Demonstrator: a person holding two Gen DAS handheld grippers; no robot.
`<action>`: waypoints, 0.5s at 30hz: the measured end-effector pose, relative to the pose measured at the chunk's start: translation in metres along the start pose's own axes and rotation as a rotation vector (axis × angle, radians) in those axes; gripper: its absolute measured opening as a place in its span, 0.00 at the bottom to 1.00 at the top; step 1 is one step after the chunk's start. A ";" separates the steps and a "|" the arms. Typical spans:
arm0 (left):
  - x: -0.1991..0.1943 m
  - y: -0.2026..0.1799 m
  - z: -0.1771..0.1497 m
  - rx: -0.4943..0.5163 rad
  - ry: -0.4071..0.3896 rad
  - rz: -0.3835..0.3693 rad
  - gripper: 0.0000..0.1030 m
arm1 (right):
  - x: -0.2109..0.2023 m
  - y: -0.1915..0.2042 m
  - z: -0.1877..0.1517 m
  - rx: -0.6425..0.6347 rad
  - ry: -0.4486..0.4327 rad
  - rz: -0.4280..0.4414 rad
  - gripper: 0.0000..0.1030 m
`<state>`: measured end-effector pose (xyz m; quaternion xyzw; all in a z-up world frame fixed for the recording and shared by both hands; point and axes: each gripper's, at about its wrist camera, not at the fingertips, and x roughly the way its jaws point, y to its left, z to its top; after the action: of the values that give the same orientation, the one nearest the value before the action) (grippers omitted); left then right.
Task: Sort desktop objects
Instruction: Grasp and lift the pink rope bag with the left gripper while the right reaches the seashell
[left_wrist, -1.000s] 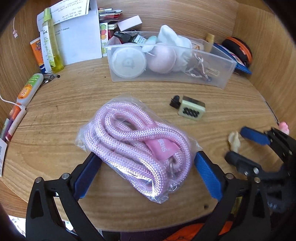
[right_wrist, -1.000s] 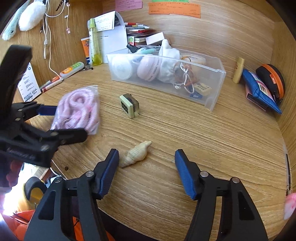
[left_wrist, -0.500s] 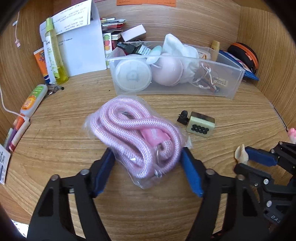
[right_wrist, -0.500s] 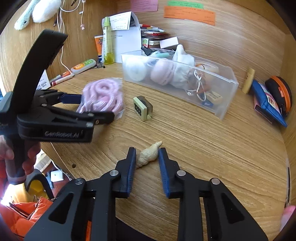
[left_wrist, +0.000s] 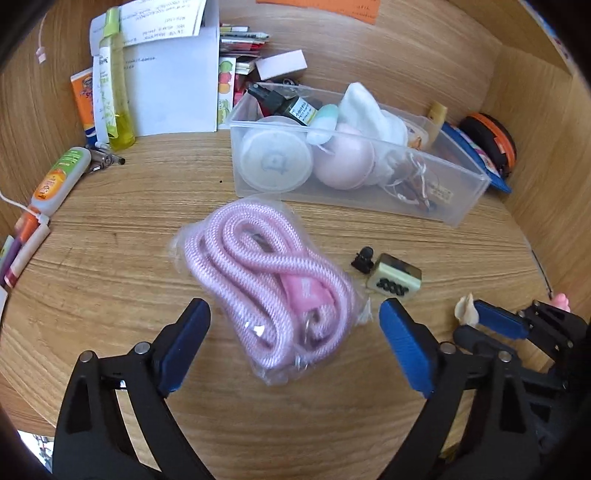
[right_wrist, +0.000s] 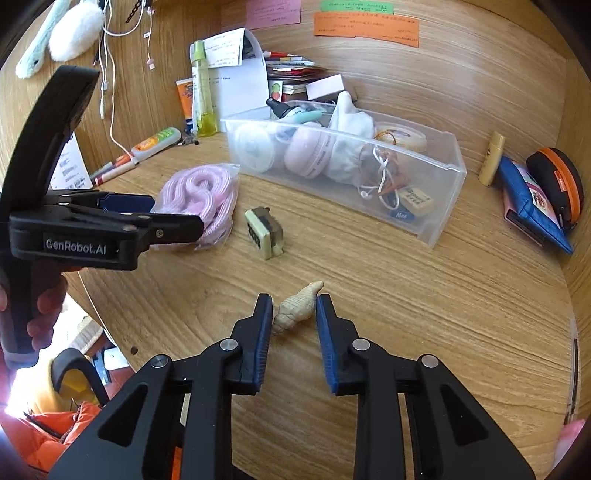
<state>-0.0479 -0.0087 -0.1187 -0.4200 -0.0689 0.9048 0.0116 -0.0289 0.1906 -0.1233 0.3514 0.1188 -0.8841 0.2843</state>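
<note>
A pink rope in a clear bag (left_wrist: 273, 280) lies on the wooden desk, also in the right wrist view (right_wrist: 201, 199). My left gripper (left_wrist: 295, 343) is open, its blue fingers on either side of the bag's near end, not touching it. My right gripper (right_wrist: 293, 328) is shut on a beige seashell (right_wrist: 297, 310), which shows at the right of the left wrist view (left_wrist: 464, 308). A clear plastic bin (right_wrist: 443, 206) holding several small items stands at the back (left_wrist: 465, 195).
A cream block with black dots (left_wrist: 393, 281) and a small black clip (left_wrist: 364, 258) lie right of the bag. Tubes, a yellow bottle (left_wrist: 116, 99) and papers stand at the back left. A blue pouch (right_wrist: 532, 206) and orange case (right_wrist: 557, 177) are at the right.
My left gripper has opened wider and drawn back from the rope bag. My right gripper has stayed closed around the seashell and lifted slightly.
</note>
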 end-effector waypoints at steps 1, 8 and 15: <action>0.005 -0.003 0.002 0.010 0.006 0.035 0.91 | 0.000 -0.001 0.001 0.002 -0.003 0.001 0.21; 0.027 -0.015 0.010 0.116 0.024 0.160 0.93 | -0.003 -0.008 0.005 0.004 -0.015 0.005 0.22; 0.038 -0.011 0.022 0.097 0.040 0.105 0.92 | -0.005 -0.021 0.014 0.015 -0.032 0.014 0.22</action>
<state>-0.0890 0.0023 -0.1321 -0.4400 -0.0026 0.8979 -0.0143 -0.0456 0.2041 -0.1095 0.3399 0.1051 -0.8885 0.2897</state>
